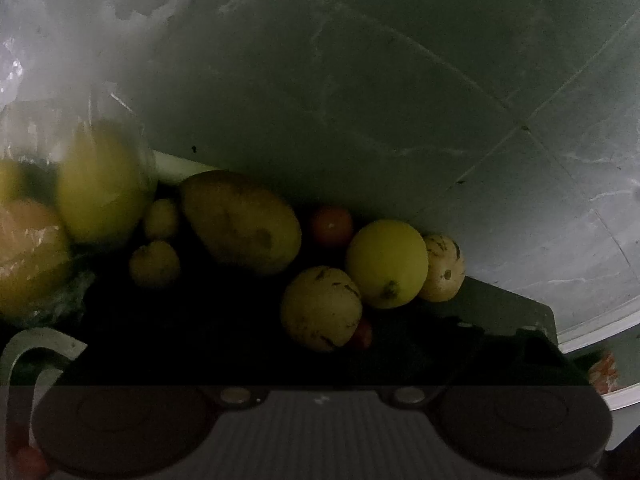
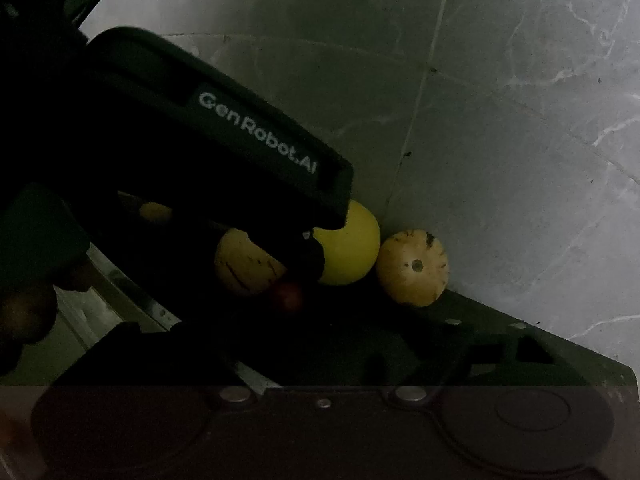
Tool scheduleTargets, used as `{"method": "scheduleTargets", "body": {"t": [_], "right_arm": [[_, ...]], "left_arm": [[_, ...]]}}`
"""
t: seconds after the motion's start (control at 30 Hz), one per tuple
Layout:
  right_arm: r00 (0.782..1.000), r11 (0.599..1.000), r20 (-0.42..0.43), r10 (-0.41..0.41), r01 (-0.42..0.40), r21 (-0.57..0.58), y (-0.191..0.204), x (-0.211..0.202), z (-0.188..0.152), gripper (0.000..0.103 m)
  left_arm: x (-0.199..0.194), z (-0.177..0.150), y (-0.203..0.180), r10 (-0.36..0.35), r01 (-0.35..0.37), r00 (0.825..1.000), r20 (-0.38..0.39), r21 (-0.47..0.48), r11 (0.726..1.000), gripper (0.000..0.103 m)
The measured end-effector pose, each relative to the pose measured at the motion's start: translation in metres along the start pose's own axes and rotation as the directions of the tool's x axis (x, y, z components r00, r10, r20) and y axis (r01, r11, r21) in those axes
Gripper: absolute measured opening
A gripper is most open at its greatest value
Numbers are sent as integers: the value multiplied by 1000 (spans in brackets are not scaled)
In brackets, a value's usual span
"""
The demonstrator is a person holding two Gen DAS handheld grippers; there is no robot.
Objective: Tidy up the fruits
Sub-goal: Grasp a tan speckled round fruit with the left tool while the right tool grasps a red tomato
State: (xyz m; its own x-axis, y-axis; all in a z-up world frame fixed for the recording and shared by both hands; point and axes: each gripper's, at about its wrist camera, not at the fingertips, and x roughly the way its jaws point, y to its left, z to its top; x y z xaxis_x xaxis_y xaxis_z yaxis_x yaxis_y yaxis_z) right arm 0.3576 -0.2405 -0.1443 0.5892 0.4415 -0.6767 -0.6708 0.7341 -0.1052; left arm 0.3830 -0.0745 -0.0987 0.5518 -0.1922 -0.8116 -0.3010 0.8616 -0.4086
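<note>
The light is very dim. Loose fruit lies on a dark surface: a large oval yellow-green fruit point(image 1: 240, 222), a smooth yellow round fruit point(image 1: 386, 264) point(image 2: 352, 248), two spotted yellow fruits point(image 1: 320, 308) point(image 1: 442, 268) and a small red fruit point(image 1: 362, 336) point(image 2: 286, 294). My left gripper point(image 1: 276, 320) looks open, and the nearer spotted fruit and the round yellow fruit lie just ahead of it. The right wrist view shows the left gripper point(image 2: 312, 248) from the side, its tip against those fruits. My right gripper point(image 2: 304, 320) is open behind them and holds nothing.
A clear plastic bag point(image 1: 80, 184) with yellow and orange fruit stands at the left, with two small yellow fruits point(image 1: 160, 218) and a red-orange fruit point(image 1: 331, 226) nearby. Grey marbled tiles point(image 1: 360, 80) fill the background. A curved grey piece point(image 1: 36, 344) sits at lower left and a white edge point(image 1: 600, 332) at right.
</note>
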Motion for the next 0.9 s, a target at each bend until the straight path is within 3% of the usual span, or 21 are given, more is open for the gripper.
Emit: {"method": "scheduleTargets", "body": {"t": [0.2,0.47,0.6,0.9], "right_arm": [[1000,1000,2,7,-7,4,2,0,-1,72],[1000,1000,6,27,-27,-4,-4,-2,-3,49],[999,999,9,45,-45,-15,0,-1,-1,44],[998,997,7,66,-66,-34,5,3,1,33]], "left_arm": [[1,-2,1,18,-18,1000,21,-5,1000,77],[-2,-1,2,12,-12,1000,12,-28,1000,63],[0,0,1,-8,8,1000,1,-41,999,55],[5,0,4,-32,32,999,4,-65,997,49]]}}
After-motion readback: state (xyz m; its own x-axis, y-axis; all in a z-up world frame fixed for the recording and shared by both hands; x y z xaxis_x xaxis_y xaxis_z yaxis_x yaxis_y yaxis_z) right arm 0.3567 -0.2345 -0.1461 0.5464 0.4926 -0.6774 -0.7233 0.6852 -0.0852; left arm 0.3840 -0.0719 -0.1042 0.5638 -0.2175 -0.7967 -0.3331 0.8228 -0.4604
